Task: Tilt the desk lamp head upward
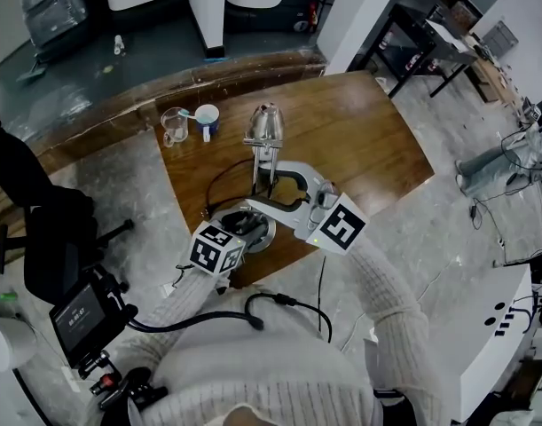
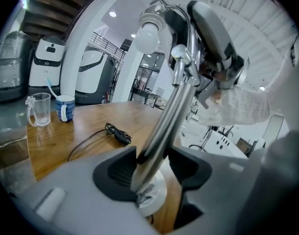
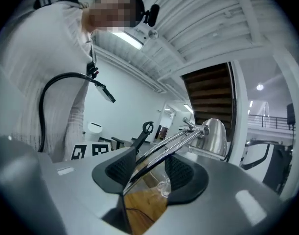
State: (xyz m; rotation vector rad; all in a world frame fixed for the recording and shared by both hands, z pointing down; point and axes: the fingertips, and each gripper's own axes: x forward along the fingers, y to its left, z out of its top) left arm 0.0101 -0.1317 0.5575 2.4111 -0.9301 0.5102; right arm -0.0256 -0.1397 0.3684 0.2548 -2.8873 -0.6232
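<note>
Your left gripper [image 2: 150, 166] has its jaws open, the desk lamp's stem [image 2: 174, 109] standing between them. Your right gripper [image 3: 148, 166] has open jaws too, straddling the lamp arm [image 3: 171, 142].

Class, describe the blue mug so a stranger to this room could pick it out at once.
Start at the brown wooden desk top and go to its far left corner, beyond the chrome desk lamp. Two cups stand there side by side; the blue ceramic mug with a white handle is the opaque one, to the right of the clear glass jug.
</note>
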